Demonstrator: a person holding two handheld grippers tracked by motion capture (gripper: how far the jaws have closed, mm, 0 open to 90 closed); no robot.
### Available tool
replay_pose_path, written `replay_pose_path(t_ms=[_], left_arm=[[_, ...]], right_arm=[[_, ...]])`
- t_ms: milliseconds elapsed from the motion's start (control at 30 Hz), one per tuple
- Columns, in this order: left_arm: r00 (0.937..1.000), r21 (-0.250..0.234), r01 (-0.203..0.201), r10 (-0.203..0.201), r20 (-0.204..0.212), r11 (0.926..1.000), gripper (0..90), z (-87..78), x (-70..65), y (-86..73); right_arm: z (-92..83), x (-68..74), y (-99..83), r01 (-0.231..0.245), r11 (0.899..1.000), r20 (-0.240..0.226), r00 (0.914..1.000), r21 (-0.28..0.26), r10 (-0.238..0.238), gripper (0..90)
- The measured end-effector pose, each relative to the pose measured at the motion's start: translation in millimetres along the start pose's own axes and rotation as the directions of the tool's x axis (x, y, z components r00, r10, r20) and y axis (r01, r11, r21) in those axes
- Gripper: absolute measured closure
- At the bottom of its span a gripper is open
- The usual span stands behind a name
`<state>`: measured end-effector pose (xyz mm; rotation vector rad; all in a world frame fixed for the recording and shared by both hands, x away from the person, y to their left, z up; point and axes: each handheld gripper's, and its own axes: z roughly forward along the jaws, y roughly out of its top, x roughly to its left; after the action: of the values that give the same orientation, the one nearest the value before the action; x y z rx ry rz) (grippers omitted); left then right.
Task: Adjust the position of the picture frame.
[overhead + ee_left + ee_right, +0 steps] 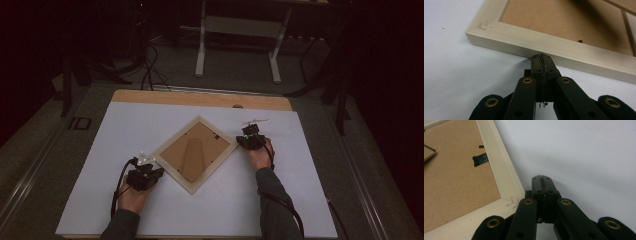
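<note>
A pale wooden picture frame (195, 154) lies face down near the middle of a white board (125, 125) that covers the table, turned so it sits like a diamond. Its brown fibreboard back faces up, with a fold-out stand (192, 156) lying flat on it and a small black turn clip (480, 159) at the inner edge of one rail.

The left gripper (152, 169), jaws pressed together and holding nothing, has its tips against the outer side of the frame's lower-left rail. The right gripper (249, 136), also pressed shut and empty, hovers just beside the frame's right corner, over bare white board.

The work looks to be at an early stage: the backing is in place, the one clip visible up close looks untouched, and neither gripper grasps anything. Judging by the poses, the frame is being nudged or steadied; opening the back, if intended, remains to be done.
</note>
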<state>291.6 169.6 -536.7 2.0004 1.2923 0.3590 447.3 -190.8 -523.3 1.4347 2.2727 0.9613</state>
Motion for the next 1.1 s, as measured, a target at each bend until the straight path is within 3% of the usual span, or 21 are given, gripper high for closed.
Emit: replay_pose_path(t_ms=[300,433,1000,1100], left_arm=[[1.0000,0.001,-0.002,0.002,0.003,1.0000,90.0,2.7,-2.6,2.2],[1.0000,0.003,-0.003,0.003,0.005,1.0000,90.0,3.3,-2.7,2.9],[0.9998,0.008,-0.022,0.022,0.005,0.9997,90.0,4.5,-5.7,4.4],[0.9996,0.008,-0.027,0.027,0.002,0.9996,90.0,4.8,-7.3,4.4]], right_arm=[[-4.4,0.4,-8.3,0.040,0.999,-0.009,0.9992,0.022,-0.039,89.9],[-8.9,2.9,-13.1,0.078,0.997,-0.019,0.9968,0.026,-0.078,89.9],[-26.9,10.7,-34.5,0.136,0.990,-0.029,0.9904,0.021,-0.135,90.0],[-29.9,10.4,-38.5,0.126,0.992,-0.031,0.9916,0.018,-0.126,90.0]])
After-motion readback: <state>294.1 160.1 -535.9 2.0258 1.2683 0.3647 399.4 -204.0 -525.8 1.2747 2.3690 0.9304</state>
